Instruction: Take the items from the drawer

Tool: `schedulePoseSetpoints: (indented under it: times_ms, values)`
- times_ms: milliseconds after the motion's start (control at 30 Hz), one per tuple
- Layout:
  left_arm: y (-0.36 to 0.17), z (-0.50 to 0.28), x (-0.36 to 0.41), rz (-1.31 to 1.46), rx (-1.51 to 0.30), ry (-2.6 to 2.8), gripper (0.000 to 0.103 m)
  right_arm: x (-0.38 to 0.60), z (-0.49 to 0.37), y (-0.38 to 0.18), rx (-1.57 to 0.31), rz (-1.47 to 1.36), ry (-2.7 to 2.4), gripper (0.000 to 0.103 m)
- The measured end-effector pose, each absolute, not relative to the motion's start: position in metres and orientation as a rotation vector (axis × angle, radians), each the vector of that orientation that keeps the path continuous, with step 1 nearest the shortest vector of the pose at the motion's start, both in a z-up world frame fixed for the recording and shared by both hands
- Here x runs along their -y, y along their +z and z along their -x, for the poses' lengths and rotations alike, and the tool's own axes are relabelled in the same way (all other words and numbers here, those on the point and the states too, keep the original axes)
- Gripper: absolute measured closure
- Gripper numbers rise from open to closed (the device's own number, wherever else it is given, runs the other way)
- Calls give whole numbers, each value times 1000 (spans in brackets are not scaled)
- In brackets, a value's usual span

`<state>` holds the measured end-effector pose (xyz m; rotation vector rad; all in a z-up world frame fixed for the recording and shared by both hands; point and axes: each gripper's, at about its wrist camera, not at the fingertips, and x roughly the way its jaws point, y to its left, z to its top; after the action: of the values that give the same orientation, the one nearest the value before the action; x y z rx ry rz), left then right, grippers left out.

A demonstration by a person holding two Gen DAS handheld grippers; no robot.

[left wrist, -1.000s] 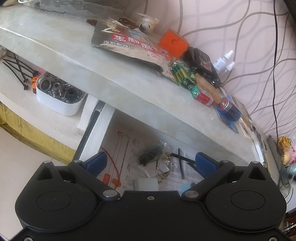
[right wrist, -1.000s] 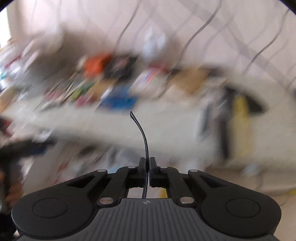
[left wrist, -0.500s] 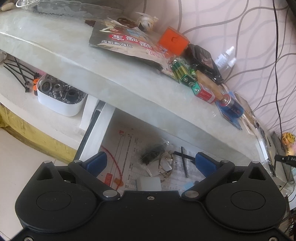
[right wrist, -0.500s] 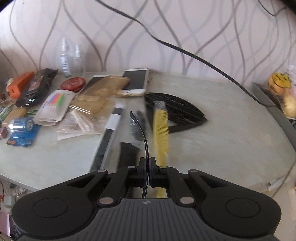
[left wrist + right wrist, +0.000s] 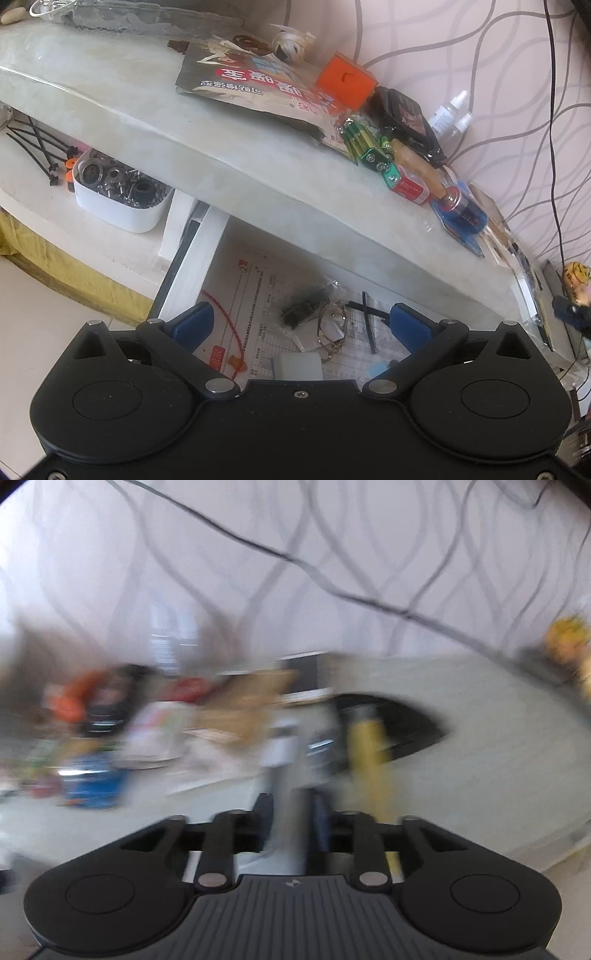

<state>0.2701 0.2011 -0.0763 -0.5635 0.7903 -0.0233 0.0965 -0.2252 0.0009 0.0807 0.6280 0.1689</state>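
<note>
The open white drawer (image 5: 192, 266) sits under the tabletop, lined with a printed sheet. In it lie a clear bag of black parts (image 5: 304, 304), a wire ring (image 5: 332, 325), black cable ties (image 5: 367, 321) and a small white block (image 5: 297, 365). My left gripper (image 5: 301, 321) is open above the drawer, holding nothing. My right gripper (image 5: 291, 812) hovers over the tabletop (image 5: 480, 709), its jaws a small way apart. The view is blurred and no cable tie shows between them.
The tabletop (image 5: 110, 81) holds a printed foil bag (image 5: 255, 86), an orange box (image 5: 347, 79), batteries (image 5: 365, 144) and dropper bottles (image 5: 450, 114). A white tub of metal parts (image 5: 118, 192) stands on the lower shelf. A yellow comb (image 5: 369, 753) and black fan-shaped piece (image 5: 406, 720) lie before my right gripper.
My right gripper, shut on a black cable tie over the table, has parted its jaws and the tie no longer shows. My left gripper has barely moved.
</note>
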Motion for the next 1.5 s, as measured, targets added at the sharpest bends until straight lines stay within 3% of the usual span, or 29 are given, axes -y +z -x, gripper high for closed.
schedulePoseSetpoints:
  times_ms: [200, 467, 533, 867, 967, 1033, 1200, 1300, 1367, 1400, 1500]
  values:
    - [-75, -271, -198, 551, -795, -16, 0, 151, -57, -40, -774, 137, 487, 70]
    - [-75, -264, -204, 572, -789, -23, 0, 123, -101, -105, -910, 410, 415, 67]
    - [-75, -266, -202, 573, -788, -24, 0, 125, -110, -109, -906, 421, 417, 61]
    - [-75, -270, -198, 561, -792, -21, 0, 119, -119, -121, -914, 452, 431, 61]
    - [-75, -272, -197, 553, -797, -17, 0, 118, -122, -122, -920, 462, 435, 49]
    - [-75, -272, -197, 556, -795, -17, 0, 118, -126, -123, -942, 465, 446, 48]
    - [-75, -272, -198, 556, -795, -18, 0, 137, -141, -119, -1036, 304, 472, 47]
    - [-75, -272, -197, 553, -796, -18, 0, 136, -133, -117, -1038, 347, 481, 56]
    - [-75, -273, -196, 548, -796, -16, 0, 133, -127, -113, -1052, 356, 477, 84]
    - [-75, -273, -196, 546, -797, -14, 0, 130, -124, -112, -1061, 369, 477, 93]
    - [-75, -273, -195, 540, -799, -13, 0, 123, -115, -110, -1072, 403, 455, 96]
